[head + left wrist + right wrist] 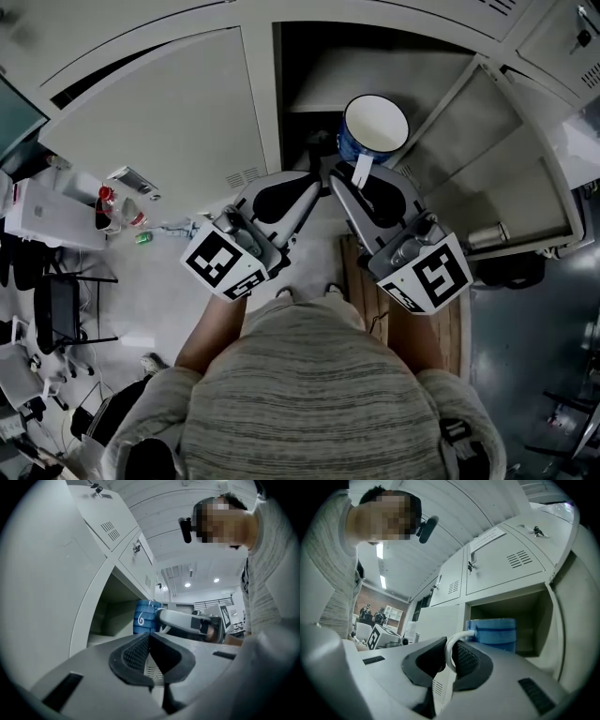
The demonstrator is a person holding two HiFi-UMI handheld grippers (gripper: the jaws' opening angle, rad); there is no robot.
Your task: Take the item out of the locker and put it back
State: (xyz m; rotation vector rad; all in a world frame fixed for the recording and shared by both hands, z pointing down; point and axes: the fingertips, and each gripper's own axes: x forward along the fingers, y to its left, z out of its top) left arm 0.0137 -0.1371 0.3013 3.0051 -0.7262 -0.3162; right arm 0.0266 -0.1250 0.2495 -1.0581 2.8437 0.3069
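Note:
A blue mug with a white inside and a white handle hangs in front of the open locker compartment. My right gripper is shut on the handle, and the mug's blue body shows just beyond its jaws, level with the compartment's mouth. In the left gripper view the mug sits ahead, held by the right gripper. My left gripper is beside the right one, to its left, shut with nothing between its pads.
The locker door stands swung open at the right. Closed locker doors fill the left. A wooden board lies on the floor by the person's feet. Bottles and a chair stand at the far left.

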